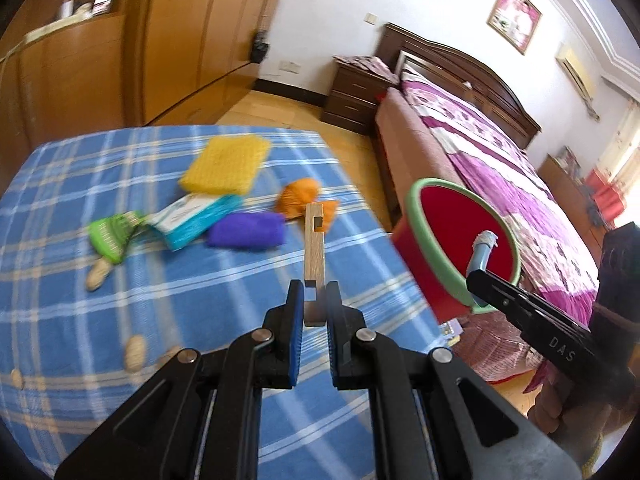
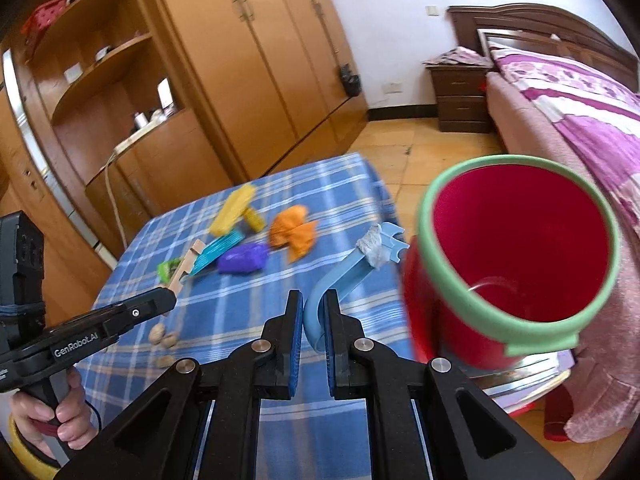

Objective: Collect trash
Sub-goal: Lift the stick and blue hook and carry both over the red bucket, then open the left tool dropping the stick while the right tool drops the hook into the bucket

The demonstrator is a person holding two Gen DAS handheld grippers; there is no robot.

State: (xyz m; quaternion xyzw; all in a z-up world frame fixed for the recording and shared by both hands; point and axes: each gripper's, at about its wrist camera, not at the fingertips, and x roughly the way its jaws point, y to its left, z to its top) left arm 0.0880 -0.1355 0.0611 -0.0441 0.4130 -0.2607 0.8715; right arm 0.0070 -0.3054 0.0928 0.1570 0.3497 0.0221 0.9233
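Left gripper [image 1: 311, 304] clamps a stiff, light wooden stick [image 1: 314, 256] by its lower end, frame center. Right gripper [image 2: 312, 312] pinches a curved blue plastic piece [image 2: 340, 280] at its bend, left of the red bucket [image 2: 516, 264]; light, likely slippery, so it may swing in the grip.

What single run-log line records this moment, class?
left tongs: shut on wooden stick | right tongs: shut on blue plastic piece | red bin: beside table, nothing dropped yet
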